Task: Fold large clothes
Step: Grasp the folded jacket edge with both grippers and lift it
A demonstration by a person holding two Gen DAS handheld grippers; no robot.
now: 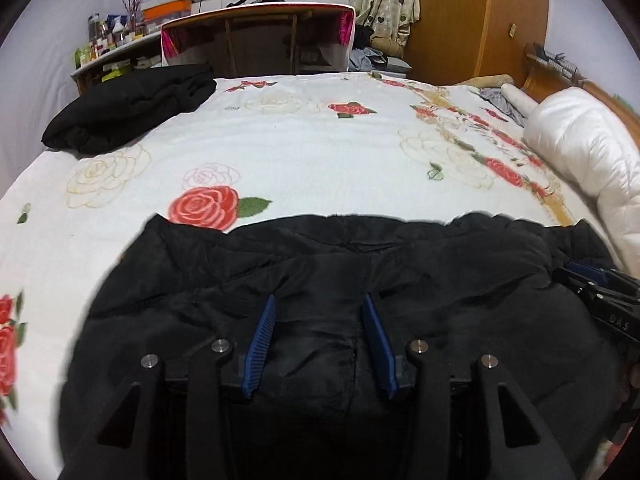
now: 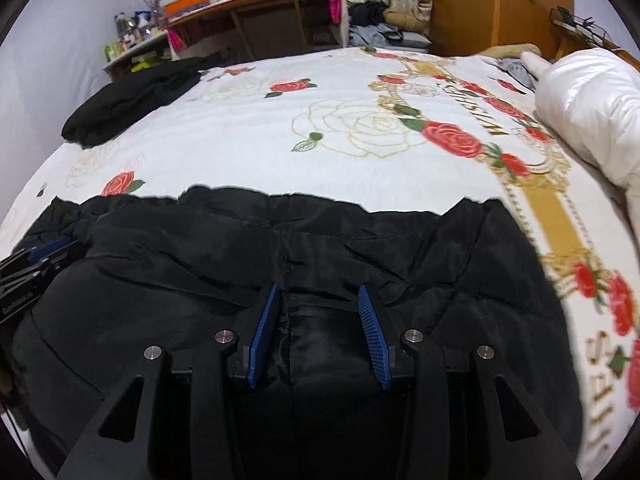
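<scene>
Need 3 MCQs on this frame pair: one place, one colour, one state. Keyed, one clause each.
1. The folded black pile lies at:
A the bed's far left corner
B beside the white duvet
C under the left claw

2. The claw pads are:
A red
B blue
C white

3. The right claw is:
A shut on the black jacket
B open over the black jacket
C out of view

A: the pile sits at the far left, below the shelf.
B: both pads show blue.
B: black jacket fabric shows in the gap between its pads.

A jacket (image 1: 320, 264) lies at the bed's (image 1: 320, 148) near edge. Folded clothes (image 1: 132, 108) sit at its far-left corner, a duvet (image 1: 580, 148) along its right edge, a desk (image 1: 256, 20) beyond its far edge.
</scene>
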